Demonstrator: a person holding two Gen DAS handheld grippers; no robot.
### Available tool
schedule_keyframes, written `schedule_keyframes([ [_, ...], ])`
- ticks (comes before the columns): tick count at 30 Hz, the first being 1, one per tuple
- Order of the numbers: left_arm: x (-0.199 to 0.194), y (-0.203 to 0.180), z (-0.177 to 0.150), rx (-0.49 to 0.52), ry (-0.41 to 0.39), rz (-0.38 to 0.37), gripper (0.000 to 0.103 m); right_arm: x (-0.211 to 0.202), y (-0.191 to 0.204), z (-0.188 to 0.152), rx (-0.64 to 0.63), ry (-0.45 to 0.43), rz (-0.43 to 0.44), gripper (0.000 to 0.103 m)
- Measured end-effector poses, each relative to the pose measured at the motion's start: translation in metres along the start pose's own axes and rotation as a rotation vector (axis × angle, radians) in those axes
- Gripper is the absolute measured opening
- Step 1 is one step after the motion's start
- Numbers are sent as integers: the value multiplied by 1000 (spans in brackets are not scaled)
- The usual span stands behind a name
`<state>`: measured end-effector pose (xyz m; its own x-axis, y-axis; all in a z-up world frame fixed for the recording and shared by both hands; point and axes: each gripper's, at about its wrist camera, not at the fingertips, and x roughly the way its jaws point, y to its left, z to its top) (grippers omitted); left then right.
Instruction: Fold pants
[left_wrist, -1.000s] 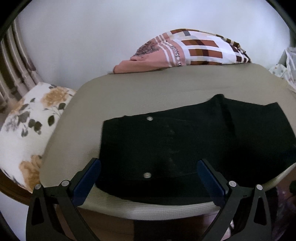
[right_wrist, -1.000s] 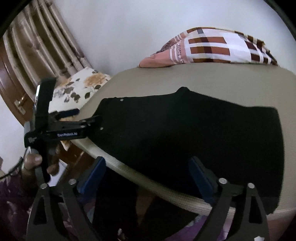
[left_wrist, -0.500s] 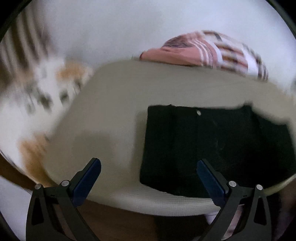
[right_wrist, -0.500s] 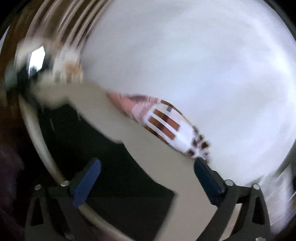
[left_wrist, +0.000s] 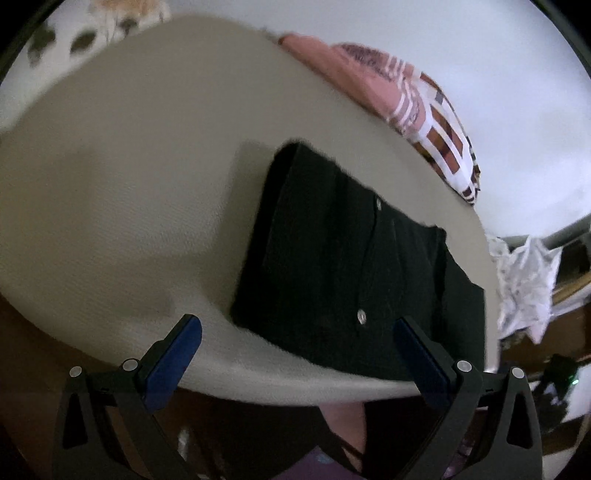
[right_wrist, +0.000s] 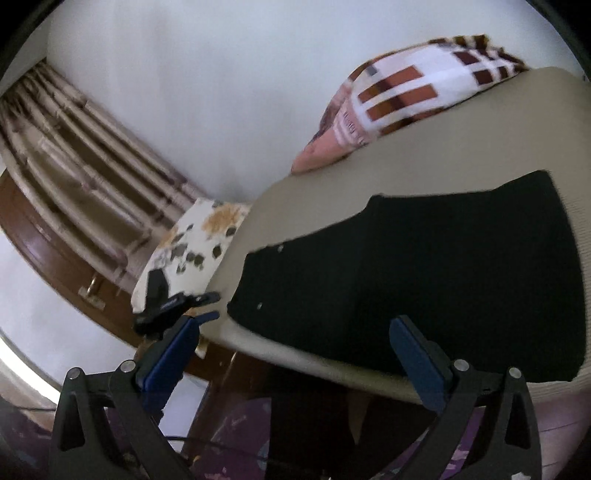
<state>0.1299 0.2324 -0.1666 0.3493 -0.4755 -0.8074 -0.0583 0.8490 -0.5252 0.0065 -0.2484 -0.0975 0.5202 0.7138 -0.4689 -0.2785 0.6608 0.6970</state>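
Note:
Black pants (left_wrist: 354, 273) lie flat, folded into a compact block, on a beige padded table (left_wrist: 129, 184); two metal snaps show on them. In the right wrist view the pants (right_wrist: 424, 280) reach the table's near edge. My left gripper (left_wrist: 295, 343) is open and empty, held just off the near table edge, in front of the pants' left end. It also shows in the right wrist view (right_wrist: 195, 304), left of the pants. My right gripper (right_wrist: 295, 347) is open and empty, below the near edge.
A pink and brown checked cloth (left_wrist: 424, 114) lies at the table's far edge against a white wall. A floral cushion (right_wrist: 192, 251) sits left of the table, by a curtain (right_wrist: 85, 177). A crumpled white bag (left_wrist: 524, 280) hangs right of the table.
Both grippers have swung about with heavy blur in between. The left wrist view has tilted and now faces the pants' left end. The pants lie as before.

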Motion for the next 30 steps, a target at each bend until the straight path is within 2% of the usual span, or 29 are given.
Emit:
schedule_keyframes([
  [5,7,7,0,-62,44,-97,103,5,4,-9,-8,22,2,103],
  [8,32,14,-1,-119,157,-180,102,5,-9,-11,63,33,13,103],
  [13,35,19,6,-161,157,-257,102,5,-32,-14,205,38,47,103],
  [23,46,29,26,-214,184,-416,102,13,-21,-15,168,68,50,103],
  [26,42,28,22,-183,146,-425,102,14,-21,-16,179,72,54,103],
  [30,41,9,14,-33,82,-383,102,17,-21,-17,185,79,56,103],
])
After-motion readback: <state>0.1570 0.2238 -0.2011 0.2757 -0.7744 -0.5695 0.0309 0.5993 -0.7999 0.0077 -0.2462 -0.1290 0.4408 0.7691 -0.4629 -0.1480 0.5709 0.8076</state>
